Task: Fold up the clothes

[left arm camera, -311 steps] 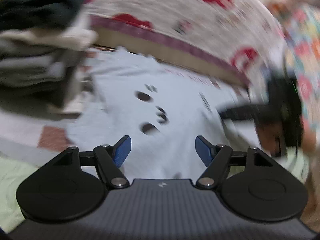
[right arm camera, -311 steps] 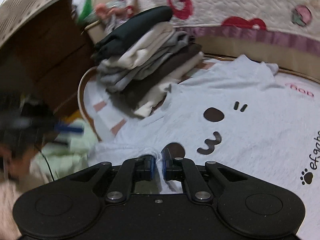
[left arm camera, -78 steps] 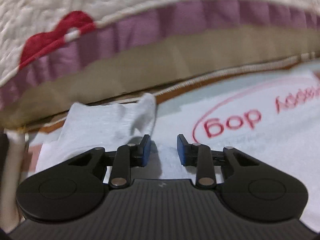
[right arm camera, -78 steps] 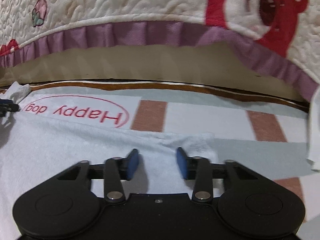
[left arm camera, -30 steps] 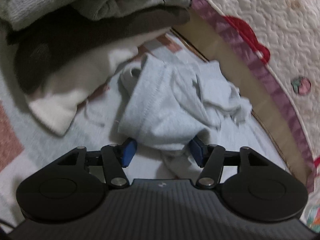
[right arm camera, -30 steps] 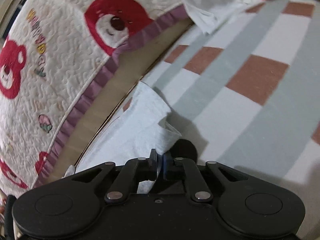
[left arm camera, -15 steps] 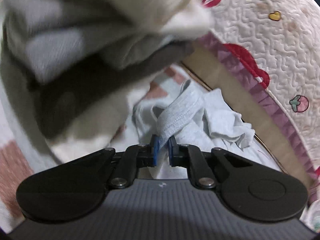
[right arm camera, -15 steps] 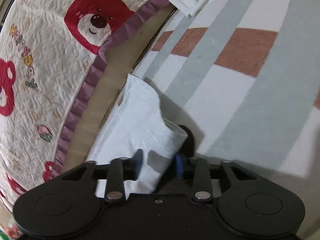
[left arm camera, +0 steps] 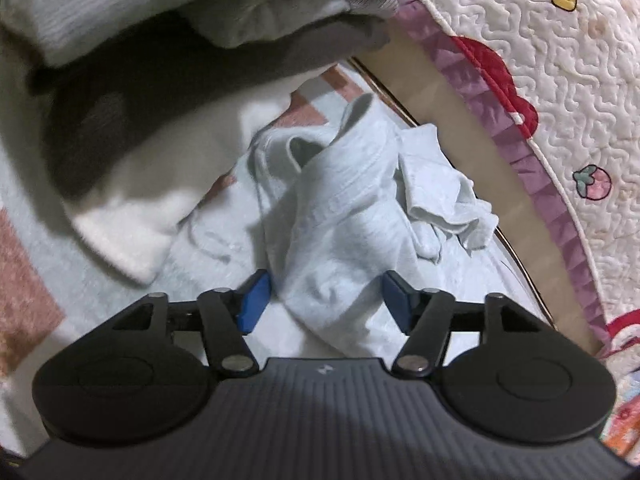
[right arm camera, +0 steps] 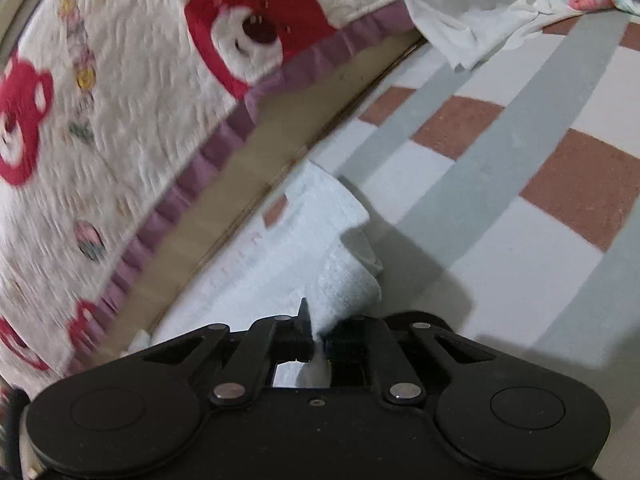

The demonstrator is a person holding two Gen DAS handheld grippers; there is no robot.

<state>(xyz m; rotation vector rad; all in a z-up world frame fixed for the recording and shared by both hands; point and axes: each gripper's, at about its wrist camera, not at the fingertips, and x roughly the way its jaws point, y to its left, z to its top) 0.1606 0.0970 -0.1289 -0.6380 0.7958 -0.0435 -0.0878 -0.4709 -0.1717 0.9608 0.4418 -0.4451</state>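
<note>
A pale grey T-shirt lies on a checked rug. In the left wrist view its bunched sleeve and collar end (left arm camera: 344, 216) lies crumpled between the spread blue pads of my left gripper (left arm camera: 325, 300), which stands open around the cloth. In the right wrist view the shirt's white underside (right arm camera: 288, 248) stretches along the bed base, and my right gripper (right arm camera: 318, 346) is shut on a folded corner of the T-shirt, lifted slightly off the rug.
A stack of folded clothes (left arm camera: 168, 40) overhangs the top left of the left wrist view, close to the sleeve. A quilted bedspread with red bears (right arm camera: 120, 100) borders the rug (right arm camera: 520, 208). White cloth (right arm camera: 468, 28) lies at the far end.
My left gripper, shut on the sleeve half a second ago, has opened and the sleeve has dropped. My right gripper, open half a second ago, has shut on the shirt corner.
</note>
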